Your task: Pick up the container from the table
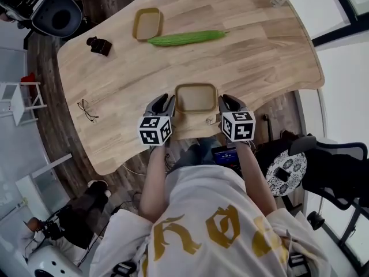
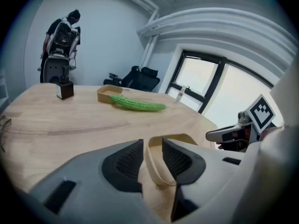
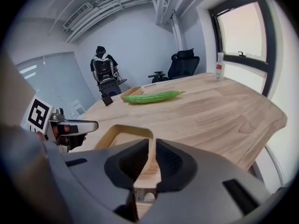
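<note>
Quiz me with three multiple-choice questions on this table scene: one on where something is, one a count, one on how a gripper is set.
1. Where does the green vegetable lie?
A) on the floor
B) on a chair
C) on the table beside the far container

2. How many tan containers are on the table?
A) one
B) two
C) four

3. How do the right gripper jaws stand?
A) closed on the near container wall
B) wide apart with nothing between them
C) closed on the green vegetable

Answers:
1 C: the head view shows it on the wood next to the far container.
2 B: one lies far, one near the person.
3 A: the right gripper view shows both pads pinching the thin wall.
</note>
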{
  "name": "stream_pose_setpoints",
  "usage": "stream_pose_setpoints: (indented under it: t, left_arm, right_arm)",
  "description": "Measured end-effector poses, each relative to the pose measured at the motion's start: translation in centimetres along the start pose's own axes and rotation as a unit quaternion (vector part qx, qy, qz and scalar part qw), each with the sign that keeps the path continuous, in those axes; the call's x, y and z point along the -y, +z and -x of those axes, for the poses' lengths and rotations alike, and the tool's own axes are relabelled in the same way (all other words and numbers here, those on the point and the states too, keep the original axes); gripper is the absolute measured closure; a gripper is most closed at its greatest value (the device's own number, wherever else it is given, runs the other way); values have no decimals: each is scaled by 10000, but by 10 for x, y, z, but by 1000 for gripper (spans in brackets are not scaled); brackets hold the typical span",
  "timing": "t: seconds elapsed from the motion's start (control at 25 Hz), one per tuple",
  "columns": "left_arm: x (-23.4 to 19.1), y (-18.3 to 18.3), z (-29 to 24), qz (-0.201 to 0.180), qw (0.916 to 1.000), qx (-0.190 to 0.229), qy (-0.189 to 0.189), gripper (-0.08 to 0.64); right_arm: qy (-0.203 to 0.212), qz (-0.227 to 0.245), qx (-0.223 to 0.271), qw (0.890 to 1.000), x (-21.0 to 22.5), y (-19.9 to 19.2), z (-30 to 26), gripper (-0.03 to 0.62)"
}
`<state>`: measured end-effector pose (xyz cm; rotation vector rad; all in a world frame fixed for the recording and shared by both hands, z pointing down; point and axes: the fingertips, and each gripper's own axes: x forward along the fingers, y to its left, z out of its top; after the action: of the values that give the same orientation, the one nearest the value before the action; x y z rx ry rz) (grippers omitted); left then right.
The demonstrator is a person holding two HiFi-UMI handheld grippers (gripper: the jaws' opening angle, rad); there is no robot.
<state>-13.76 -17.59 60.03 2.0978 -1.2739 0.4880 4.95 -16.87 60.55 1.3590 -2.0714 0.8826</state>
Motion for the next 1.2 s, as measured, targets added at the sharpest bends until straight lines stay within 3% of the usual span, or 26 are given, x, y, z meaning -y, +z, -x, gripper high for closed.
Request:
stream_pose_setpoints:
  t: [0.16,0.44,0.6,0.68,0.84,1.2]
  left_arm:
    - [-2,-17,-16,186,9992,-329,-108,414]
    - [-6,-43,-30,356,9976,-578,-135,407]
    - [-4,-47,-35,379,9976,-568,-117,410]
    - [0,-47,-35,370,9976,-574,-105,484]
    - [-1,-48,-34,436,9970,-640,-51,497]
    - [3,-28,-29,482,9972,-575,-56,508]
  right_arm:
    - [153,-278,-177,9993,1,-15,-15,481]
    - [222,-332,-383,9985,5,-34,-38,447]
    - [418,-195,-391,9982,-1,-35,-44,456]
    - [514,-96,-458,9976,-7,-36,-45,534]
    - [370,198,-614,9972,-9,-35,-47,537]
    - [355,153,-508,9980,-9,-20,-40,537]
